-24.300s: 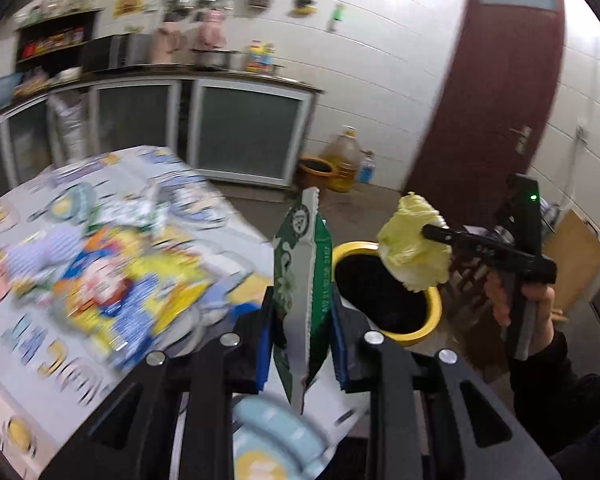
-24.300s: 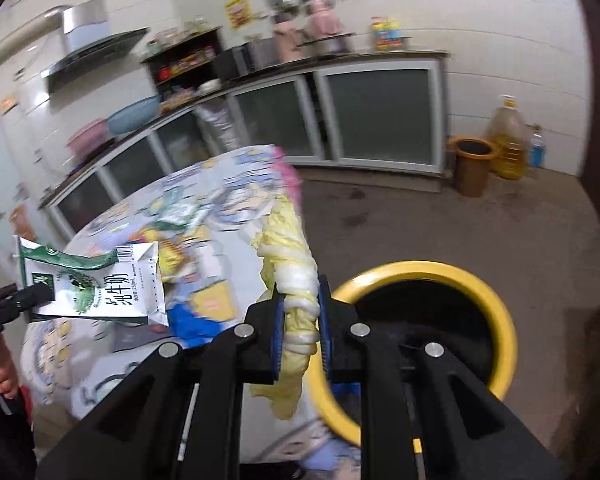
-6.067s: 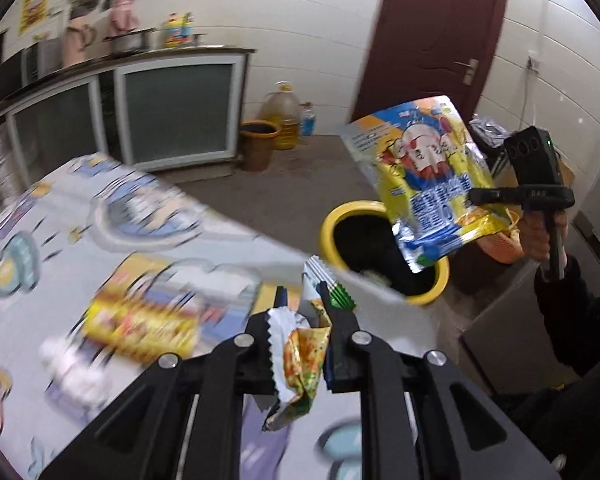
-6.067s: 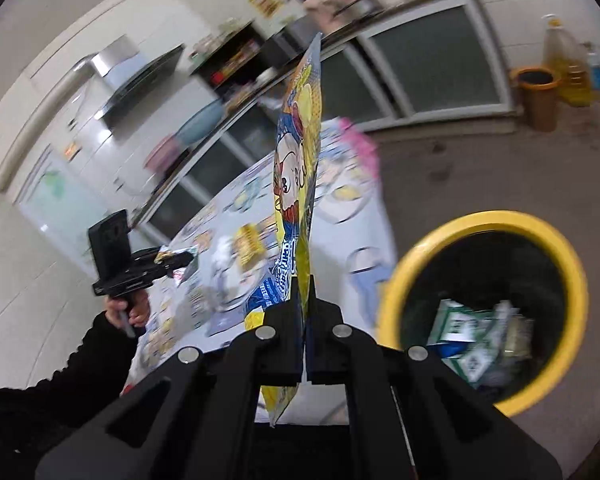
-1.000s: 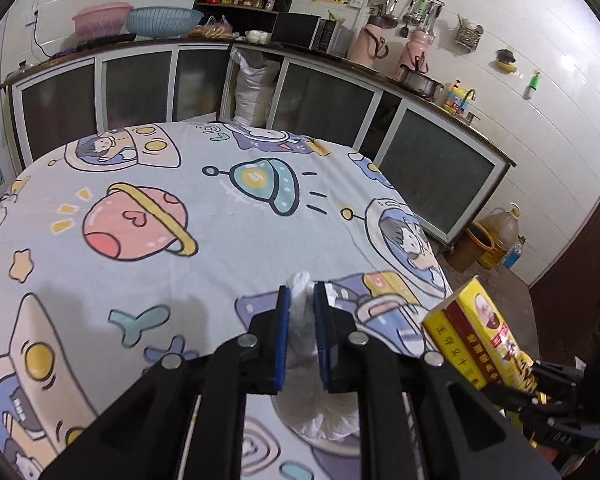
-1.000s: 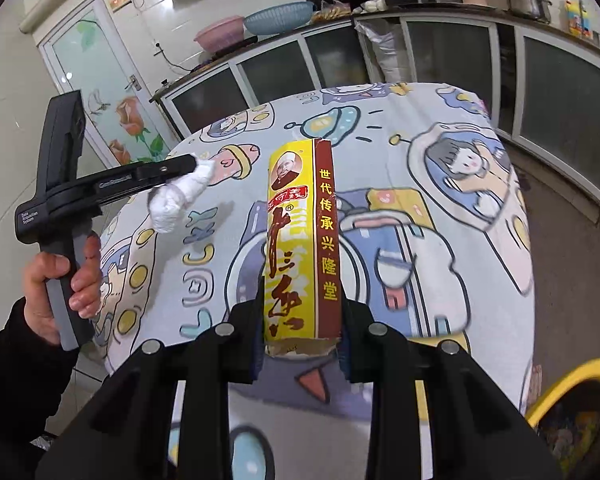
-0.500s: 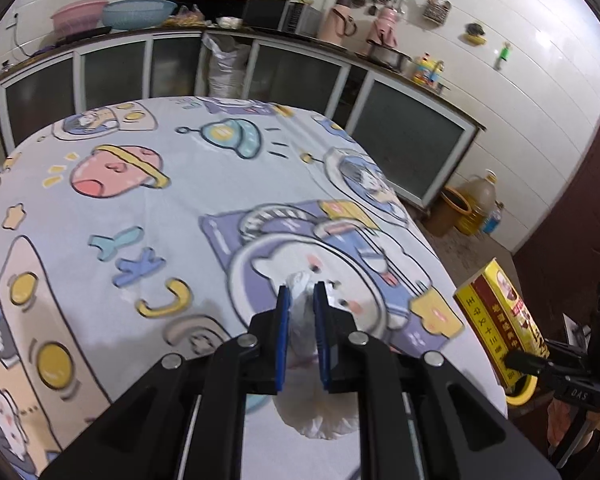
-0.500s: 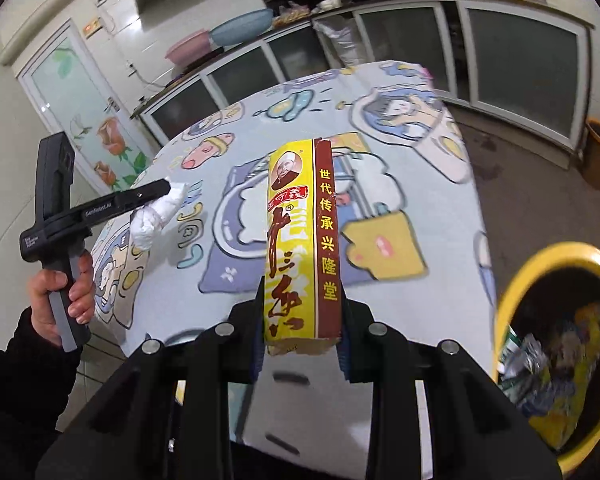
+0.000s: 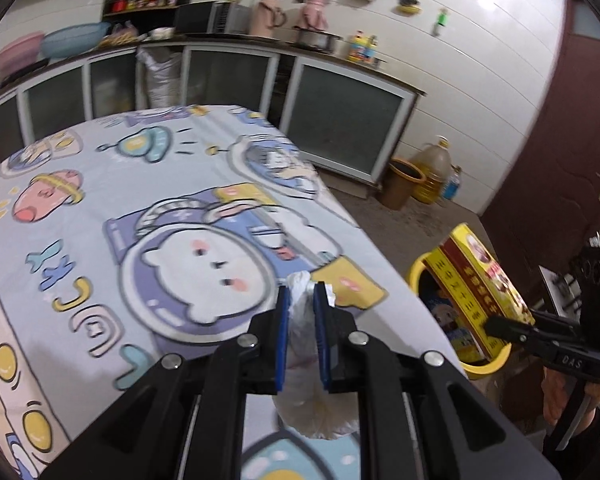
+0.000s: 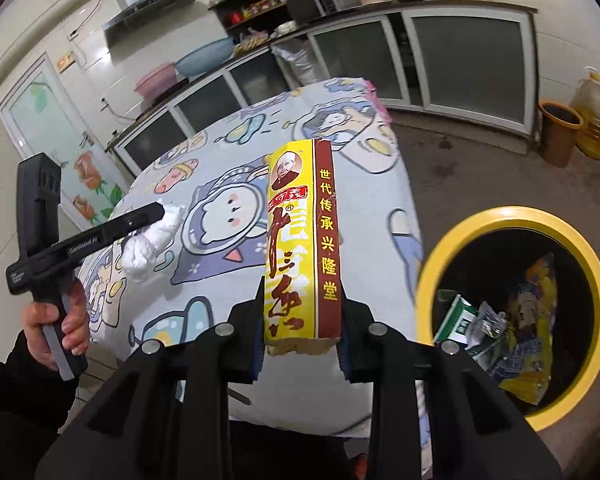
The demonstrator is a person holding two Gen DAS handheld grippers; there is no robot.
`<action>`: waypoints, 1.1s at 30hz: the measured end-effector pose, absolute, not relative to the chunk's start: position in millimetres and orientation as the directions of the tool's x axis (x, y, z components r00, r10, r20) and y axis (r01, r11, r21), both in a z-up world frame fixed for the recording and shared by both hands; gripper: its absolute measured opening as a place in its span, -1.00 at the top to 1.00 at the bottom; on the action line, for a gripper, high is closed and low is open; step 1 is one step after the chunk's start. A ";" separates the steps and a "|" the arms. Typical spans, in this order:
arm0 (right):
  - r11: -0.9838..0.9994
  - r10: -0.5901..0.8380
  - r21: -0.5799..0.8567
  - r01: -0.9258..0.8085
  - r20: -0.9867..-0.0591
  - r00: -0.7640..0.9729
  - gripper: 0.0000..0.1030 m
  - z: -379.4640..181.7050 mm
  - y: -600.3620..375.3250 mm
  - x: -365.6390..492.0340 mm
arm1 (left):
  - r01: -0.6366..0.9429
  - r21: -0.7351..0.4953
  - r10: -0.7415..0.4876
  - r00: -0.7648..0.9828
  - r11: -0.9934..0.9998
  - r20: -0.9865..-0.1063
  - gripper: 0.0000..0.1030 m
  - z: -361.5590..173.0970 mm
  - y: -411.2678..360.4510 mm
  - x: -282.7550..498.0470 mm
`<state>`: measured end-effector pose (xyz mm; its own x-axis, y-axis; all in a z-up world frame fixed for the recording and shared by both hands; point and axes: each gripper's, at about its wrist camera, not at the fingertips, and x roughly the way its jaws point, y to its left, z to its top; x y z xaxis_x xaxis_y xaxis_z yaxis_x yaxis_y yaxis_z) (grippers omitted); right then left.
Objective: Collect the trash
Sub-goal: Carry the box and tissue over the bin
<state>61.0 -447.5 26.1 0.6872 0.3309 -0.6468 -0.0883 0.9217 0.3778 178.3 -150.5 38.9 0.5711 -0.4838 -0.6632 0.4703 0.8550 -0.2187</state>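
Note:
My left gripper (image 9: 300, 300) is shut on a crumpled white tissue wad (image 9: 306, 396) and holds it above the near edge of the cartoon tablecloth (image 9: 140, 200). The tissue also shows in the right wrist view (image 10: 150, 244). My right gripper (image 10: 302, 312) is shut on a yellow and red box (image 10: 302, 236) with Chinese writing, held upright beside the table edge. In the left wrist view the box (image 9: 476, 292) hangs over the yellow-rimmed trash bin (image 9: 416, 272). The bin (image 10: 460, 240) sits on the floor to the right and holds several wrappers and a carton.
Glass-front cabinets (image 9: 340, 120) run along the far wall under a cluttered counter. An orange bucket (image 9: 404, 184) and an oil jug (image 9: 434, 172) stand on the floor by the wall. A dark red door (image 9: 560, 140) is at the right.
Both grippers have swung right, toward the bin, with their loads. The bin now shows more fully in the right wrist view, and the box is over its rim in the left wrist view.

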 end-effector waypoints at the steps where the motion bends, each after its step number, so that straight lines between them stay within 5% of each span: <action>1: 0.922 0.324 0.378 -0.080 -0.645 0.692 0.46 26.5 -451.4 58.6 | 0.484 -0.218 -0.493 0.565 0.848 -0.662 0.78 40.1 -157.4 176.1; 33: 0.893 0.033 0.348 0.286 -0.683 0.730 0.46 -16.0 -587.9 16.3 | 0.784 -0.091 -0.649 0.436 0.614 -0.623 0.77 47.1 -365.5 140.8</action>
